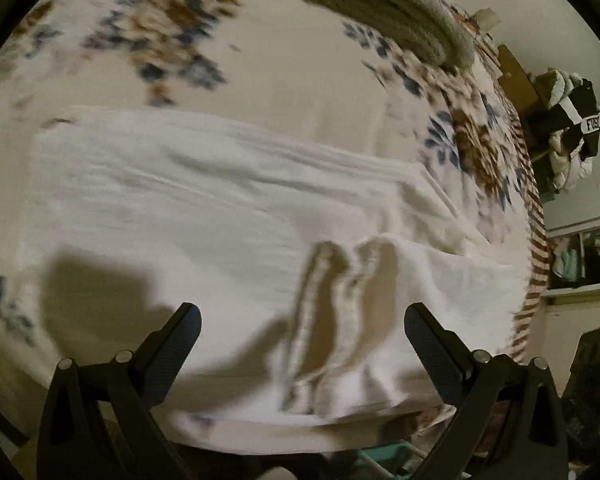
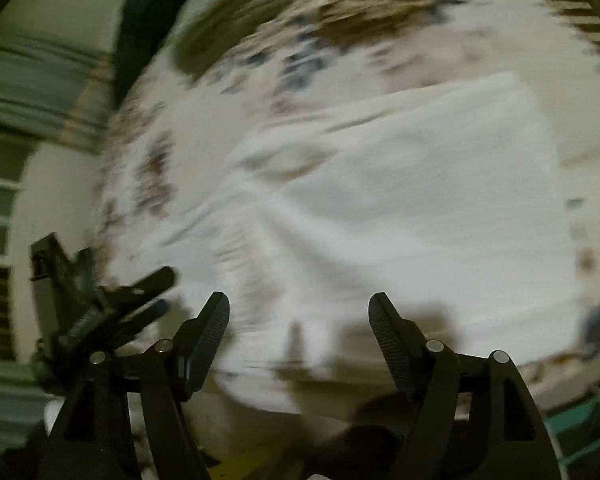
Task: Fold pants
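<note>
White pants lie spread across a floral bedspread, legs stretching to the left, with a gathered waistband near the front edge. My left gripper is open and empty, hovering over the waistband. In the blurred right wrist view the pants fill the middle. My right gripper is open and empty above their near edge. The left gripper shows at the lower left of that view.
A grey-green rolled blanket lies at the far side of the bed. Clothes and a cardboard box stand beyond the bed's right edge. A teal bin sits below the front edge. A dark garment hangs at the upper left.
</note>
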`<control>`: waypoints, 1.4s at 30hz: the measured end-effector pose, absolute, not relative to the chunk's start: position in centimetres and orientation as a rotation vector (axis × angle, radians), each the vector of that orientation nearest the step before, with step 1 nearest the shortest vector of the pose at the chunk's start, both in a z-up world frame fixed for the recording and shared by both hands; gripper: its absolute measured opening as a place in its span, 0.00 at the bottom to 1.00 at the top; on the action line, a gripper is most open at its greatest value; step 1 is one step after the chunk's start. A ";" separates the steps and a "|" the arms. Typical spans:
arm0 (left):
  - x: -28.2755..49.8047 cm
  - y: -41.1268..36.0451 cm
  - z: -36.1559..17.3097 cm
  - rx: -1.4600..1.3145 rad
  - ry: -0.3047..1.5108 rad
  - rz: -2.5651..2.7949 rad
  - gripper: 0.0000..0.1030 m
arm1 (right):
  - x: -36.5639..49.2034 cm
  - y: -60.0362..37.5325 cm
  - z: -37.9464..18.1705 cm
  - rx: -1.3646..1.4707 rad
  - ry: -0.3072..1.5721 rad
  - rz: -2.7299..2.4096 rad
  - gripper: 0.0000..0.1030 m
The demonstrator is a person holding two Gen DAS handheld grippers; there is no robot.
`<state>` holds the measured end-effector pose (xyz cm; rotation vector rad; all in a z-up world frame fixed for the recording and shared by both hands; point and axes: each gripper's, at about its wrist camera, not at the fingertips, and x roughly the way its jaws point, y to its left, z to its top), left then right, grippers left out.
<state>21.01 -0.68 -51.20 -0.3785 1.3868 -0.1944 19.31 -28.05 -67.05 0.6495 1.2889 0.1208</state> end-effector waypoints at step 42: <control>12.1 19.8 -56.7 -1.023 1.085 0.211 0.85 | 25.9 -24.7 -69.6 0.275 1.538 -0.106 0.96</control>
